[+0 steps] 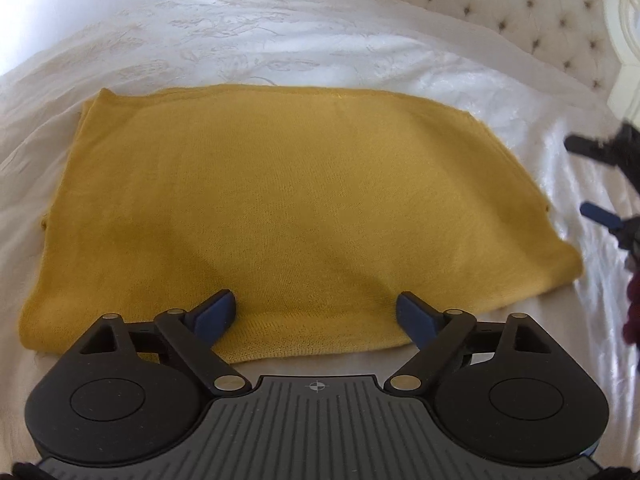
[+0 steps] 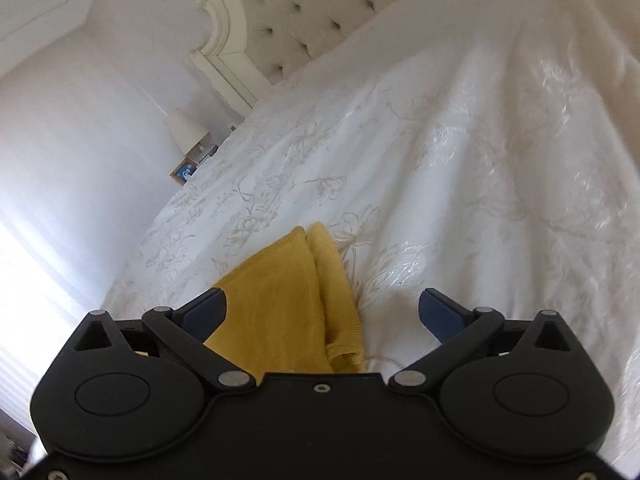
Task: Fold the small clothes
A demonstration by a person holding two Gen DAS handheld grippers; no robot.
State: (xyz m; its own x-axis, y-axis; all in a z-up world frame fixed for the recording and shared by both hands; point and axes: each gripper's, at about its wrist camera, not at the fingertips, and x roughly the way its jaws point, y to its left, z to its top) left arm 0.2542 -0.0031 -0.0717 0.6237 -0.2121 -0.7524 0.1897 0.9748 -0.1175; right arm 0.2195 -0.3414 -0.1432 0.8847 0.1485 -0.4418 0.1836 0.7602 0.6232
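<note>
A mustard-yellow knit garment [image 1: 280, 192] lies folded into a flat rectangle on the white bedspread [image 1: 280, 40]. My left gripper [image 1: 314, 302] hovers over its near edge, jaws wide and open, with nothing pinched between the blue pads [image 1: 216, 316]. At the right edge of the left wrist view, my right gripper [image 1: 580, 178] is off the cloth's right side, jaws apart. In the right wrist view, the right gripper [image 2: 324, 298] stands open above one end of the garment [image 2: 280, 308], whose layered hems show. Its pads do not press on the cloth.
A tufted cream headboard [image 1: 540, 12] runs along the far right. Beside the bed stand a lamp [image 2: 186, 128] and a small framed picture [image 2: 184, 172]. The embroidered bedspread [image 2: 460, 160] stretches wide around the garment. A dark red thing [image 1: 632, 312] shows at the right edge.
</note>
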